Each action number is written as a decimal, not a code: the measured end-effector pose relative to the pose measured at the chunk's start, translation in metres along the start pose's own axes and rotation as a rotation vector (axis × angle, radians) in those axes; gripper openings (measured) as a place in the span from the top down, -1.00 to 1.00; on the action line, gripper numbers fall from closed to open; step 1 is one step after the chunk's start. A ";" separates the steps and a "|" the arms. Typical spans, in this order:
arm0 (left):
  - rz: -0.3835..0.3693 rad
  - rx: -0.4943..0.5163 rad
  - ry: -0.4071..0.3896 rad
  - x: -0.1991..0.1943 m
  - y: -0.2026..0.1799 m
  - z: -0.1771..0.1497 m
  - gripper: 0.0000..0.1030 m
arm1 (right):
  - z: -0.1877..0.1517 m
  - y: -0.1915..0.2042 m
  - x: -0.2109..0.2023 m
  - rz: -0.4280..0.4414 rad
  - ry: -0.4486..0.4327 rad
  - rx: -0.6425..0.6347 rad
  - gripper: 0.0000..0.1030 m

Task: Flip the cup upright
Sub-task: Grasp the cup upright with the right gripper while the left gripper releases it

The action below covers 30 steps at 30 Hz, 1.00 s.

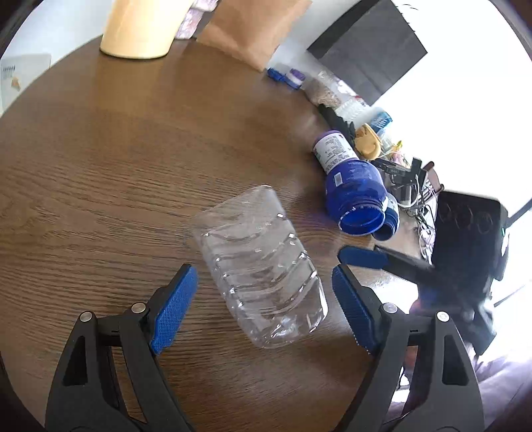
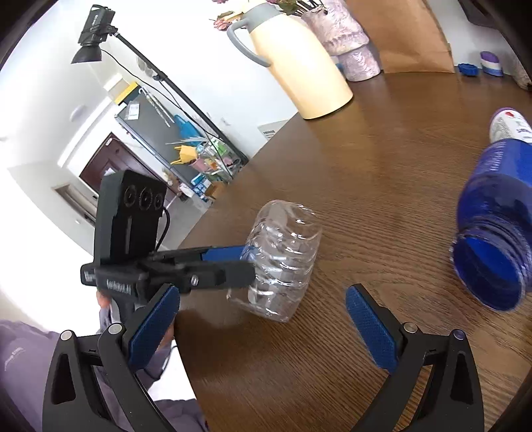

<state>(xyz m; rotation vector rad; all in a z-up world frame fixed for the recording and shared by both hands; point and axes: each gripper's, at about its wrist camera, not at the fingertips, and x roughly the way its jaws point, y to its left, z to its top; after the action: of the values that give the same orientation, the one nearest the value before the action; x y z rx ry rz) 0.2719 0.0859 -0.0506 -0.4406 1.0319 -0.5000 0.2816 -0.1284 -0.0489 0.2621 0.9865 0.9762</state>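
A clear ribbed plastic cup [image 1: 262,266] lies on its side on the brown wooden table [image 1: 116,166]. My left gripper [image 1: 266,302] is open, its blue pads on either side of the cup without touching it. In the right wrist view the cup [image 2: 282,262] lies ahead and left, with the left gripper's fingers [image 2: 229,262] reaching it from the left. My right gripper [image 2: 262,329] is open and empty, just short of the cup. The right gripper's fingertips [image 1: 362,257] show at the right of the left wrist view.
A blue open jar [image 1: 355,196] [image 2: 495,239] lies on its side to the right of the cup, beside a white-labelled bottle [image 1: 332,149]. A cream thermos jug [image 2: 299,63], a brown paper bag [image 1: 256,30], small caps [image 1: 286,77] and clutter stand along the far edge.
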 end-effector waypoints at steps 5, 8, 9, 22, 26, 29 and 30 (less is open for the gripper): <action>0.100 0.031 0.046 0.024 -0.016 0.008 -0.64 | -0.011 0.000 -0.018 -0.051 -0.013 -0.006 -0.97; 0.166 0.098 0.133 0.046 -0.036 0.007 -0.18 | -0.018 0.001 -0.034 -0.090 -0.037 -0.012 -0.97; 0.182 0.111 0.152 0.050 -0.039 0.006 -0.15 | -0.021 0.000 -0.040 -0.092 -0.052 -0.007 -0.97; 0.231 0.297 -0.016 0.030 -0.089 -0.025 -0.12 | -0.024 -0.023 -0.075 0.028 -0.175 0.166 -0.97; 0.239 0.356 -0.047 0.022 -0.101 -0.036 -0.12 | -0.006 -0.022 -0.051 0.097 -0.134 0.232 -0.97; 0.186 0.400 -0.082 0.011 -0.105 -0.043 -0.12 | 0.007 -0.015 -0.024 0.068 -0.064 0.260 -0.96; 0.177 0.405 -0.088 0.009 -0.106 -0.044 -0.15 | 0.010 -0.011 -0.017 0.074 -0.049 0.259 -0.76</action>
<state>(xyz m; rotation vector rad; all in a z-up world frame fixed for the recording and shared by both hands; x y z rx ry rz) 0.2172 -0.0094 -0.0167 -0.0105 0.8486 -0.5107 0.2929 -0.1461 -0.0400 0.5392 1.0643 0.9035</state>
